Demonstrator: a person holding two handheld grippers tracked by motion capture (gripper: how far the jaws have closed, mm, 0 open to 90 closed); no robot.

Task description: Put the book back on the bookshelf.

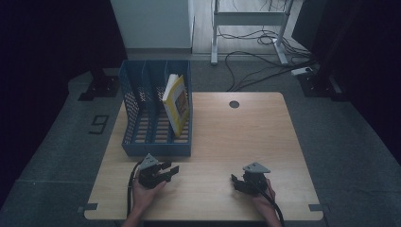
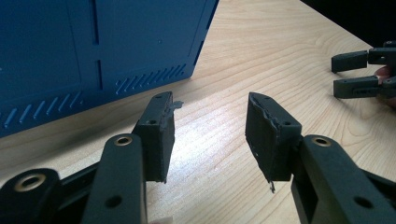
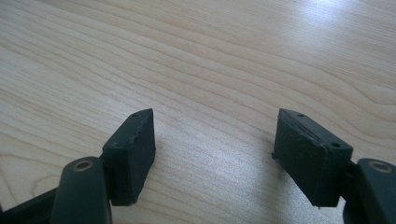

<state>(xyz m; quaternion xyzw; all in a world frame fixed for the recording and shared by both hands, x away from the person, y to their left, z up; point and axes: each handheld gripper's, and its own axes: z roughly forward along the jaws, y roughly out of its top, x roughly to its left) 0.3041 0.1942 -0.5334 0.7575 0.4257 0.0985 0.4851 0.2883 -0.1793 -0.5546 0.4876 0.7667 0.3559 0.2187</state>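
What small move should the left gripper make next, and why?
Probably lift the left gripper toward the yellow book leaning in the blue file rack. Its jaws are open with nothing between them, low beside the rack's front wall, so it must clear that wall first.

Table: light wood, with a dark round hole near its far edge.
File rack: blue, slotted, on the table's left far part.
Book: yellow-covered, leaning upright in the rack's right compartment.
Left claw: held in a hand just in front of the rack, jaws apart, nothing between them.
Right claw: held at the near right, well apart from the rack.
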